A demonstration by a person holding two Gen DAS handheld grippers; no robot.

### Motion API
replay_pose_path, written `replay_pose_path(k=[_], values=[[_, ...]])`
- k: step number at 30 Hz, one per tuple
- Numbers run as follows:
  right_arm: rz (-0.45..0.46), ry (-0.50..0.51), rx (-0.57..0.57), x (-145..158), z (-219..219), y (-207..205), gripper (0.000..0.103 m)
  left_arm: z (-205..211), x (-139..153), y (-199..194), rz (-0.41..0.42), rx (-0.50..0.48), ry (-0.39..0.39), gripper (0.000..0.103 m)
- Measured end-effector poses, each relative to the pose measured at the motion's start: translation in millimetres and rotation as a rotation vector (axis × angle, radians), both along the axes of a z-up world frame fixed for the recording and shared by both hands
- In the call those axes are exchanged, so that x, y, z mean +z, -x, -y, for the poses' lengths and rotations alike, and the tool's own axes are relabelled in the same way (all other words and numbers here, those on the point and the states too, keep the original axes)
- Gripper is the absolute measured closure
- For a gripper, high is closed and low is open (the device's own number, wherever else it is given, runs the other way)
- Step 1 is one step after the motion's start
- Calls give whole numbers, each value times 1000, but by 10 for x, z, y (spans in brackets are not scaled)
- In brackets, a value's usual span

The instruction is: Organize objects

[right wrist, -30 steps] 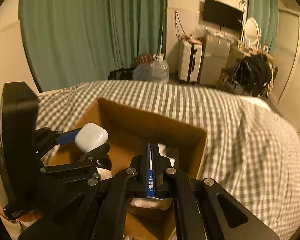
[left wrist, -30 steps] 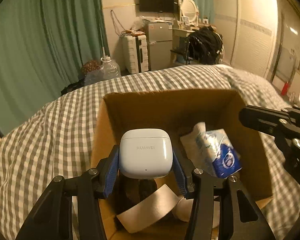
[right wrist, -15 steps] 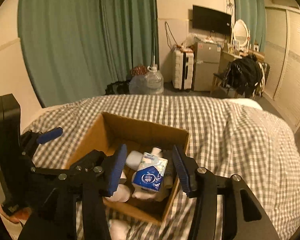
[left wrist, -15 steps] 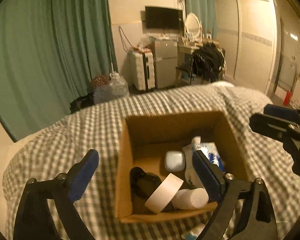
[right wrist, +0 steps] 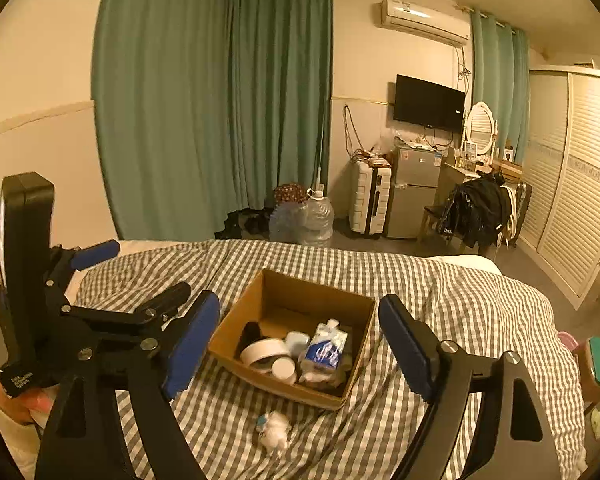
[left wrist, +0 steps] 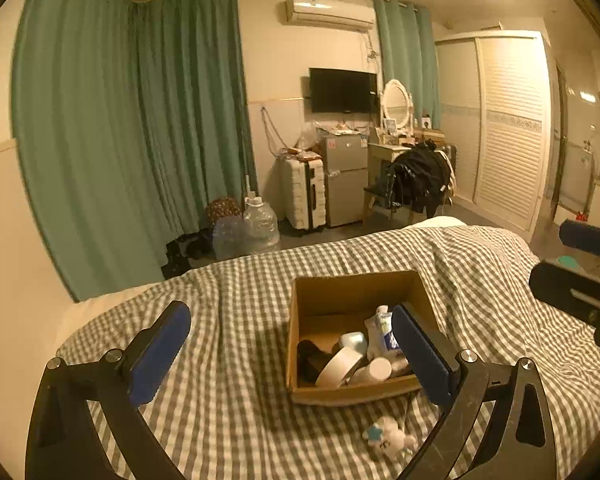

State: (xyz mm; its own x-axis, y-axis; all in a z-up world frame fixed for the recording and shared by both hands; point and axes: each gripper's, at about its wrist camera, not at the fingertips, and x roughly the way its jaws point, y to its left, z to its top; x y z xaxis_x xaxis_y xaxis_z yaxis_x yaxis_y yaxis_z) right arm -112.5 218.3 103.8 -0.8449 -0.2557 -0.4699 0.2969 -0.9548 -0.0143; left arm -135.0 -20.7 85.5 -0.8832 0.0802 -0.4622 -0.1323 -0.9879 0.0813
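My left hand-held gripper [left wrist: 290, 354] hangs above the bed with its blue-padded fingers spread wide and nothing between them. My right hand-held gripper [right wrist: 300, 340] is likewise wide open and empty, its two blue pads framing the box from either side in that view. From the right wrist view I also see the left tool's black body at the left edge.

Nearest to me on the grey-and-white checked bed cover [left wrist: 228, 360] lies a small white plush toy with a blue patch [left wrist: 388, 438], just outside the front wall of the open brown cardboard box [left wrist: 352, 394]. It does not touch the box.

Inside the box, along the front wall, a roll of white tape [left wrist: 339, 366] leans beside a white round-capped bottle lying on its side [left wrist: 374, 370]. A dark, black object [left wrist: 312, 358] sits at the left of them; I cannot tell what it is. Behind the tape rests the white rounded earbud case [left wrist: 354, 340], and to its right a blue-and-white tissue pack [right wrist: 326, 346] stands tilted against other white items I cannot make out.

Beyond the bed, clear plastic water jugs [left wrist: 258, 224] stand on the floor before green curtains [left wrist: 140, 140]. Further back are a white ribbed suitcase [left wrist: 306, 194], a small silver fridge [left wrist: 344, 178], and a black wall-mounted television [left wrist: 343, 90].
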Motion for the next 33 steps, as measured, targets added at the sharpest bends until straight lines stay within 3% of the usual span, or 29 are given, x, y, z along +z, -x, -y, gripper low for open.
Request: replay_pose_path(k=[7, 13, 18, 23, 30, 33], values=[[35, 5, -2, -386, 71, -272, 15, 193, -380, -277, 67, 55, -10, 0], [125, -23, -43, -1128, 176, -129, 15, 277, -1003, -297, 168, 102, -65, 0], [248, -57, -51, -1751, 252, 165, 15, 194, -1556, -91, 272, 137, -14, 0], [350, -88, -38, -2241, 317, 395, 15, 130, -1871, 17, 310, 143, 37, 0], [472, -84, -43, -2614, 363, 631, 15, 176, -2152, 144, 390, 179, 74, 0], [516, -94, -39, -2753, 382, 690, 22, 187, -2210, 178, 412, 188, 76, 0]])
